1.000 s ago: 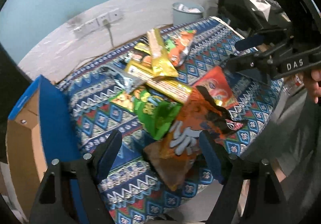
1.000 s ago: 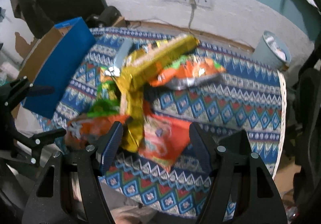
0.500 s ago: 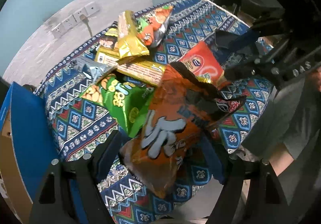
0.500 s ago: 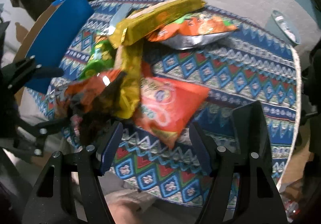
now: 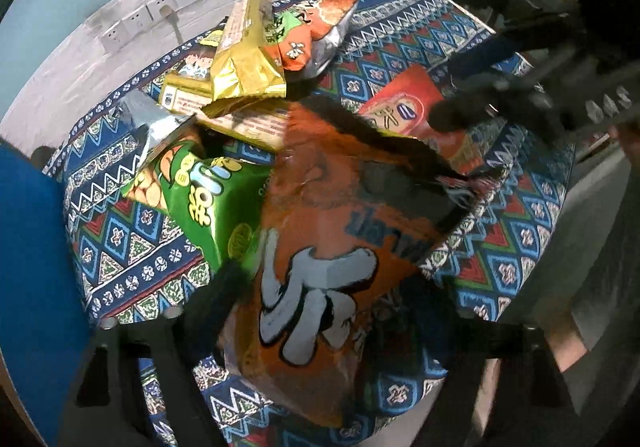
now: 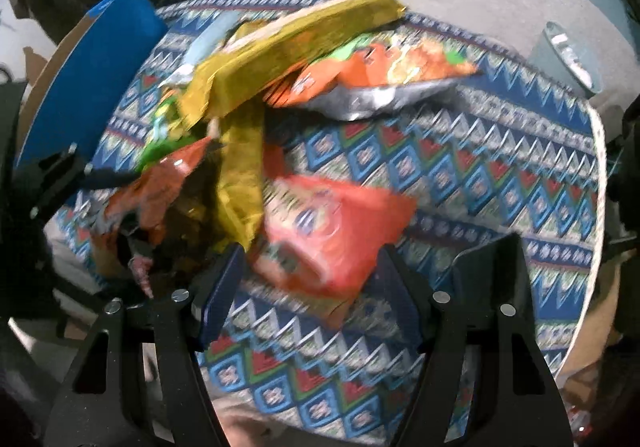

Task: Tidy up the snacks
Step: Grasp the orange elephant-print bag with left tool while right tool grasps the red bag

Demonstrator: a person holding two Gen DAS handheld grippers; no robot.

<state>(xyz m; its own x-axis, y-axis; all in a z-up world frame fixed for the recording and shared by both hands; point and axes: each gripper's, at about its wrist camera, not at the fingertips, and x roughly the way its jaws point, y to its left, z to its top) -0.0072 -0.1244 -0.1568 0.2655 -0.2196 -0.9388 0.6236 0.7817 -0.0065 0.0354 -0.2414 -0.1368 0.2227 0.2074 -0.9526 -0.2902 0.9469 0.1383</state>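
My left claw (image 5: 316, 311) is clamped on the orange chip bag (image 5: 332, 247); green bag (image 5: 200, 195) just beyond. My right claw (image 6: 308, 287) stands apart around the red bag's (image 6: 332, 227) near corner on the table (image 6: 480, 183); yellow packs (image 6: 280, 51) farther.

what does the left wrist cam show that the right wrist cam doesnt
Only the left wrist view shows the white lettering on the orange bag filling the left gripper, and the green bag's printed front. Only the right wrist view shows the right gripper open around the red bag's near corner. Both show the yellow packs, patterned cloth and blue box.
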